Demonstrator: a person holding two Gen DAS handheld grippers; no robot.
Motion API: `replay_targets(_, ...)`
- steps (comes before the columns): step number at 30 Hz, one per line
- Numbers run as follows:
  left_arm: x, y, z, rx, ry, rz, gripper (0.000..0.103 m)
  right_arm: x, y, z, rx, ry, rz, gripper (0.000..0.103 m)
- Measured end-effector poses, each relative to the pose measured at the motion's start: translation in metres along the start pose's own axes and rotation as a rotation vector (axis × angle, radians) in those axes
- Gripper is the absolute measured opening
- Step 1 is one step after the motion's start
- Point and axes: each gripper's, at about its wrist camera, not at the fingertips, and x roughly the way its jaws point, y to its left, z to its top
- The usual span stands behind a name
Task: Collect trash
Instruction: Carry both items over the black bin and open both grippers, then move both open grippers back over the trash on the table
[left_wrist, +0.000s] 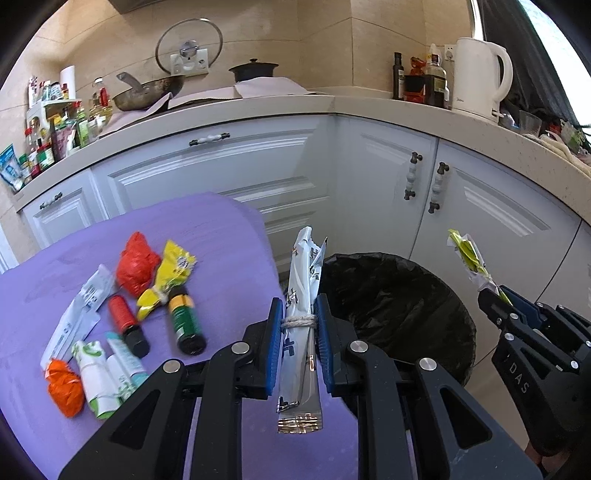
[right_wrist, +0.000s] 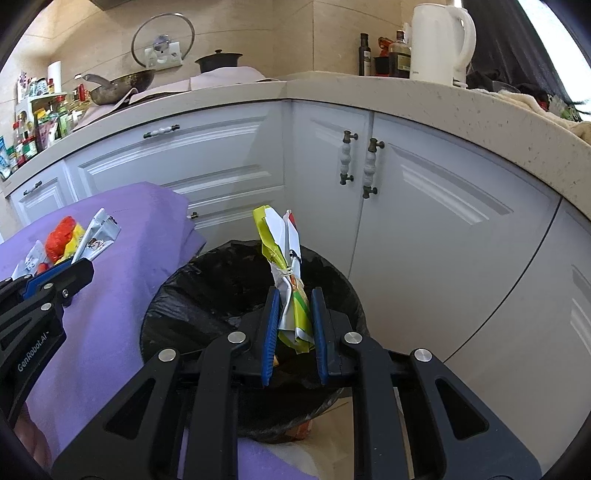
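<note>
The left gripper (left_wrist: 298, 332) is pinching a string-tied white foil wrapper (left_wrist: 301, 295) between nearly closed fingers, over the purple-covered bench's (left_wrist: 221, 236) edge. Rightward, the right gripper (right_wrist: 294, 325) is clamping a tied yellow-green wrapper (right_wrist: 286, 266) above the black-lined bin (right_wrist: 207, 280). Releasing the left one now risks missing the bin.

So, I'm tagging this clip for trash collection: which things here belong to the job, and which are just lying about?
Job:
- left tool, holding the tied silver wrapper
- right tool, holding the tied yellow-green wrapper
- black-lined bin
- red crumpled bag, orange crumpled bag, and bottles on the purple cloth

Lying about:
- white kettle
- pan
- glass lid
</note>
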Motion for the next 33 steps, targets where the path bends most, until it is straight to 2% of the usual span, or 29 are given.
replay_targets(4, 0.011, -0.006, 0.006, -0.002, -0.002, -0.005, 0.02, 0.014, -0.006, 0.004, 0.013, 0.002, -0.009, 0.019)
replay_targets(5, 0.014, -0.008, 0.007, -0.001, 0.0, -0.006, 0.021, 0.018, -0.008, 0.004, 0.016, 0.002, -0.01, 0.023)
replay_targets(7, 0.021, -0.011, 0.008, 0.009, 0.014, 0.0, 0.029, 0.025, -0.009, 0.005, 0.018, 0.015, -0.015, 0.03)
replay_targets(9, 0.024, -0.011, 0.008, 0.006, 0.029, 0.002, 0.038, 0.027, -0.011, 0.005, 0.024, 0.021, -0.02, 0.031)
replay_targets(11, 0.024, -0.008, 0.008, -0.006, 0.033, 0.005, 0.043, 0.025, -0.012, 0.006, 0.031, 0.018, -0.023, 0.04)
replay_targets(14, 0.021, -0.004, 0.007, -0.019, 0.038, 0.011, 0.045, 0.02, -0.01, 0.007, 0.021, 0.002, -0.031, 0.044)
replay_targets(24, -0.001, 0.023, -0.001, -0.052, 0.04, 0.05, 0.049, 0.004, 0.008, 0.005, 0.0, -0.001, -0.005, 0.046)
replay_targets(30, -0.021, 0.053, -0.016, -0.082, 0.04, 0.102, 0.053, -0.007, 0.03, 0.001, -0.027, 0.002, 0.033, 0.048)
replay_targets(33, -0.03, 0.071, -0.025, -0.103, 0.043, 0.134, 0.053, -0.01, 0.045, -0.001, -0.049, 0.0, 0.061, 0.052)
